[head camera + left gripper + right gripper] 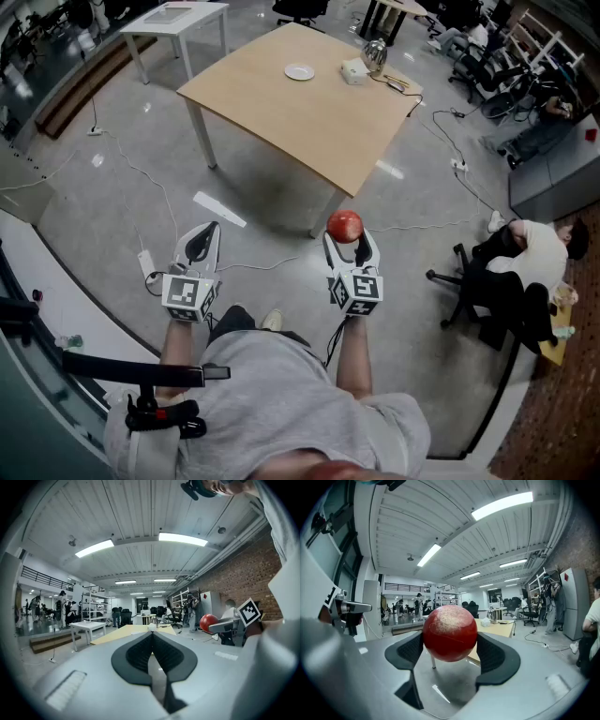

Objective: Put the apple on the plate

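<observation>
A red apple [345, 226] sits between the black pads of my right gripper [347, 240], which is shut on it; the right gripper view shows the apple [450, 633] pressed on both sides. My left gripper [201, 243] is shut with nothing in it, its pads meeting in the left gripper view [152, 648]. Both grippers hang over the grey floor, short of the table. A small white plate [299, 71] lies on the far part of the light wooden table [300, 122]. The apple [208, 622] also shows at the right in the left gripper view.
A white box [354, 71] and a metal kettle [375, 54] stand near the plate, with a cable beside them. A person sits on a chair [511, 281] at the right. Cables and a power strip [147, 266] lie on the floor. A white table [178, 19] stands farther back.
</observation>
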Demonstrator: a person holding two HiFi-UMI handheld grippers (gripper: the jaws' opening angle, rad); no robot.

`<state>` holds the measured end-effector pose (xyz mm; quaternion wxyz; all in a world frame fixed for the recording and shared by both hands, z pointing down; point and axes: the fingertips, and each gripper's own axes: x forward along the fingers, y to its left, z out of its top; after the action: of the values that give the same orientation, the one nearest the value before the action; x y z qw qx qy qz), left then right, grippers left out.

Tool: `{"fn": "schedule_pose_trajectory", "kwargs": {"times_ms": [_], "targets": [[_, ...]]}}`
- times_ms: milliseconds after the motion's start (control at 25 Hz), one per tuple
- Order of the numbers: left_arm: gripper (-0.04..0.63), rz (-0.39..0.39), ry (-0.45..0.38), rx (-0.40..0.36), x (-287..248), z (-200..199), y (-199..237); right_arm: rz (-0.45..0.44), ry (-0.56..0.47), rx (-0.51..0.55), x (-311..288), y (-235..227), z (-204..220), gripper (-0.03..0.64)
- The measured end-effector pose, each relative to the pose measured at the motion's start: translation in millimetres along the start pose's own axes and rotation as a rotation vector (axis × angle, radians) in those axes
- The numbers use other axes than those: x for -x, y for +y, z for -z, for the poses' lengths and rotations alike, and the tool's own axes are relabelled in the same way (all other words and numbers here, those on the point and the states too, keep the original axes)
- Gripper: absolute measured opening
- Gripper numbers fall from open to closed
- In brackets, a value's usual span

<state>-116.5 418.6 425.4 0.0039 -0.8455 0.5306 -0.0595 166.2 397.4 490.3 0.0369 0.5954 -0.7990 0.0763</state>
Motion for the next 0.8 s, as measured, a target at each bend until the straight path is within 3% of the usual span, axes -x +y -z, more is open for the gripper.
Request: {"fn": "schedule_pose_trajectory", "kwargs": {"times_ms": [600, 800], "targets": [[0.018, -0.005, 0.011, 0.008, 0, 0, -1, -0.015, -0.022, -0.028, 1, -1, -10, 0.364], [0.018, -0.004, 0.015, 0.01, -30, 3, 9, -0.015, -0.009, -0.034, -27, -13, -6, 0.364]]}}
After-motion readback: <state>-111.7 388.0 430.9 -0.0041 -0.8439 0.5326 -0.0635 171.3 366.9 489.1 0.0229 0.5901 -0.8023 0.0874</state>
